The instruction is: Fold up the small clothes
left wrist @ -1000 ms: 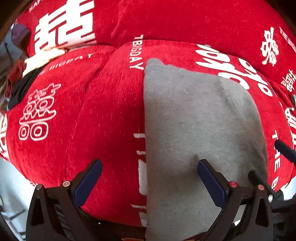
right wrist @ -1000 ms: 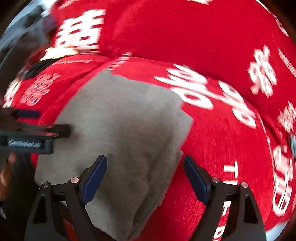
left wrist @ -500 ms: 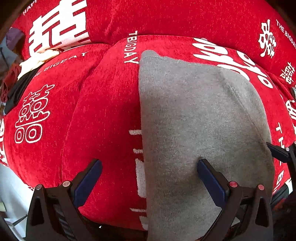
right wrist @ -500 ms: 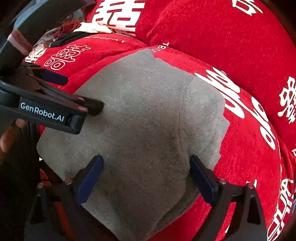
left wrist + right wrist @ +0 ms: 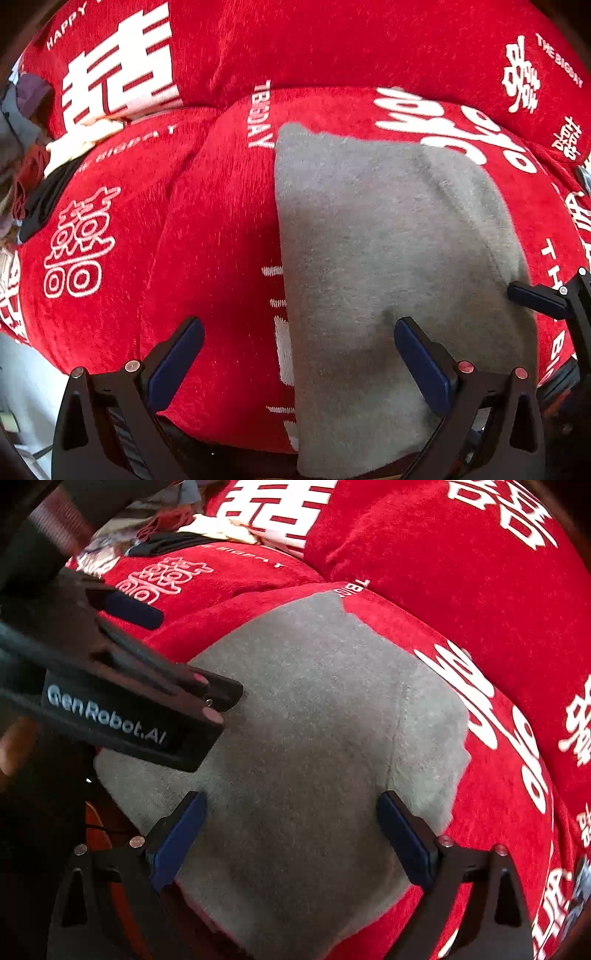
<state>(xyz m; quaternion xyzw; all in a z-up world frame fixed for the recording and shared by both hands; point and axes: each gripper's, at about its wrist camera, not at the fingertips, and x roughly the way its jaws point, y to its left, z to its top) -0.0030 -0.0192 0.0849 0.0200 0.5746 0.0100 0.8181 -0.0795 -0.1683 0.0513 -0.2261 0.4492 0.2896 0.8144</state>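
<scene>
Left gripper (image 5: 192, 657) reads "GenRobot.AI" — red cover (image 5: 221, 240) reads "BIGDAY".

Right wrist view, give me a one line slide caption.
Right gripper open above a folded grey garment on a red printed sofa cover, left gripper alongside.

Red plush sofa cover (image 5: 229, 229) with white double-happiness characters and English lettering spans seat cushions and backrest. At the far left of the seat, a heap of other items: a cream cloth (image 5: 79, 138), a black cloth (image 5: 40, 206) beside it, reddish fabric (image 5: 31, 170) beyond. Details unclear.
</scene>
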